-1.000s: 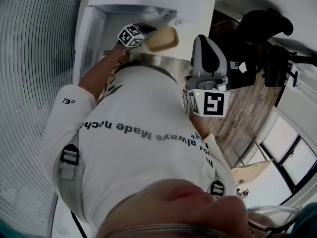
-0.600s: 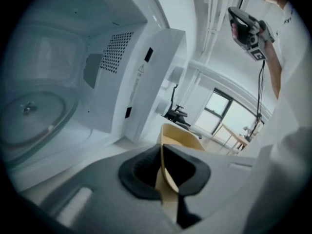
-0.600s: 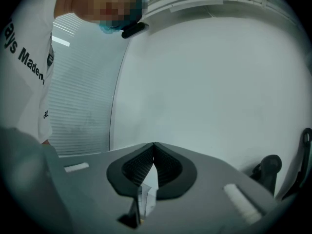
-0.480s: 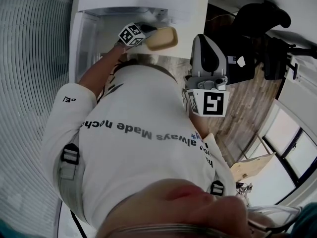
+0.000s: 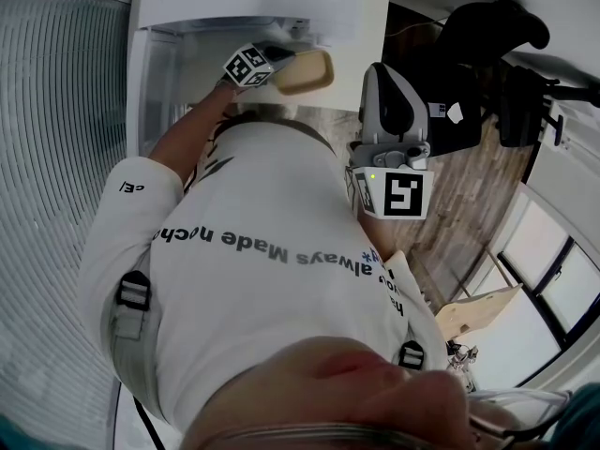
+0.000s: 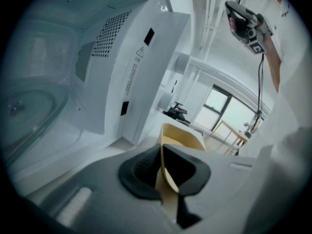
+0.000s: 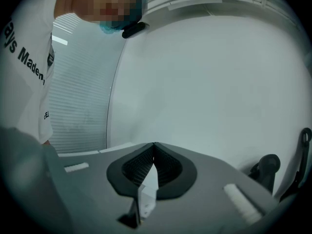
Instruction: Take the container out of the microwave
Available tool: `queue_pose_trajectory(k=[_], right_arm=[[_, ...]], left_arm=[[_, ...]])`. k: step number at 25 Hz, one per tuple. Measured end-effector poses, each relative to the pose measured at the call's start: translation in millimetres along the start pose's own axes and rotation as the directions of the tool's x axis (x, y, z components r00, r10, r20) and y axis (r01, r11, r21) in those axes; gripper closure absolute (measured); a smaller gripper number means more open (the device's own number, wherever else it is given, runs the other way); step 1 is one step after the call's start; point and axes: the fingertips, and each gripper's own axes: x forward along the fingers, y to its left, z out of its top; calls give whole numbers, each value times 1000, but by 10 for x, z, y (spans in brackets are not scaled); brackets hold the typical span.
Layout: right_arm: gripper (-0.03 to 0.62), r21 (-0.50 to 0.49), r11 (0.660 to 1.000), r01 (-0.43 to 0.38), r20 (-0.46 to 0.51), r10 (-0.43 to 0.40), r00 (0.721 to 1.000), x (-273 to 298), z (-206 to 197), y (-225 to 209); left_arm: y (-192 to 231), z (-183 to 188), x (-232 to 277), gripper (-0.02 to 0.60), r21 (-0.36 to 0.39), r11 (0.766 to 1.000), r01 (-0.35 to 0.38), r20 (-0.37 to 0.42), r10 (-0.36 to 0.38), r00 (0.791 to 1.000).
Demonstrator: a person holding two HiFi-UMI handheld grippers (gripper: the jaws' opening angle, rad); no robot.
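Left gripper (image 6: pixel 163 152) jaws clenched on container (image 6: pixel 181 136) rim. Container was out of microwave (image 6: pixel 44 82), held in air just outside opening; turntable (image 6: pixel 27 112) bare. Right gripper (image 7: pixel 152 147) jaws closed, empty. Removal looked basically done; set-down left.

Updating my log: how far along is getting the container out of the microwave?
Done: the microwave stands open and its turntable is bare. In hand: the left gripper is shut on the wall of the tan container, which looks clear of the cavity; the right gripper is shut, empty. Left: probably only setting it down.
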Motion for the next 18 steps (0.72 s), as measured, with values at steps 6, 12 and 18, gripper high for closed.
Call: queue_pose_trajectory(k=[6,12,18], right_arm=[[592,0,1000,-4,3,4,1000,20,26,-16],[592,0,1000,-10,2,10,1000,75,22,-13],[592,0,1000,-12,-5,12,1000,92,-17,-7]], left_arm=[[1,-8,23,560,23,1000,-8,-7,8,1000],[58,-65,38,558,23,999,-26,-13,26,1000],[87,-74,39,517,13,999,-37,-1,37,999]])
